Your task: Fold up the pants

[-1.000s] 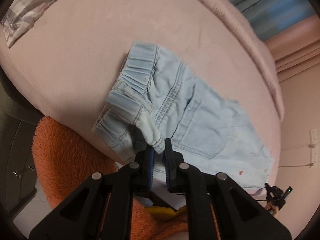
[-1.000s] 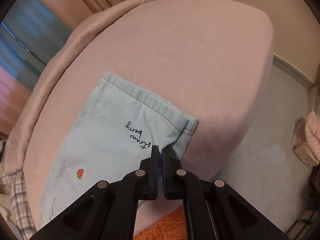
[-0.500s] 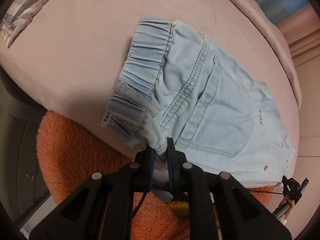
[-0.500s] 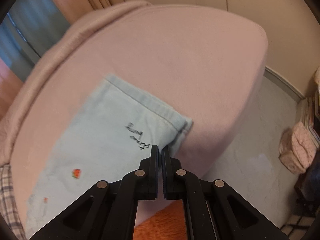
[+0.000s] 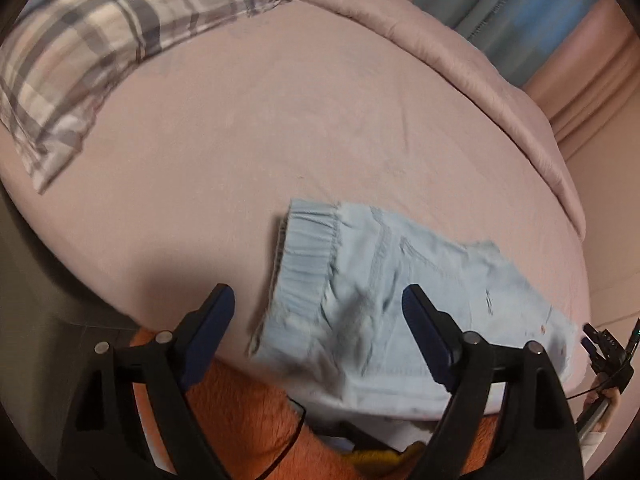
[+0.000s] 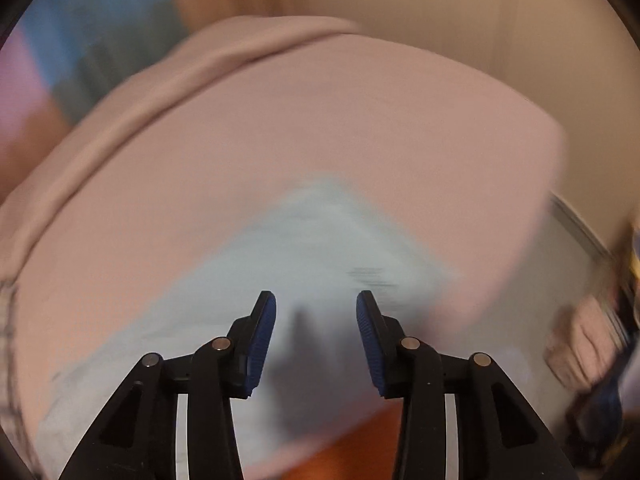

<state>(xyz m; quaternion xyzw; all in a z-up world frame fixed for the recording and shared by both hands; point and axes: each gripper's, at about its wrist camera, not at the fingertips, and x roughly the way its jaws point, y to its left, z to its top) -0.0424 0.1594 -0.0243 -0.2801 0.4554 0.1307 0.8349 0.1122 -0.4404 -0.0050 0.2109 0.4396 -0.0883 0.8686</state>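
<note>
Left wrist view, your left tongs [image 5: 318,302]: the blue pads stand wide apart and are opening; nothing is pinched, and the cloth lies beyond them, not pressed by either pad.
Right wrist view, your right tongs [image 6: 316,300]: the pads are parted and opening, with nothing clamped; the picture is badly smeared.
Pants [image 5: 400,308]: light blue denim, lying flat on the bed near its front edge, the gathered elastic waistband [image 5: 308,256] towards the left in your left view and a stitched back pocket facing up. In your right view the pants [image 6: 280,280] show as a pale blue patch past the pads; the detail is too blurred to read.
Bed [image 5: 280,120]: covered by a pink sheet, with the pants resting on it.
Plaid pillow [image 5: 100,48]: far left corner of the bed, well apart from the pants.
Orange fuzzy fabric [image 5: 248,416]: below the bed's front edge, between your left tongs' arms.
Curtains [image 5: 540,20]: blue and pink, behind the bed.
</note>
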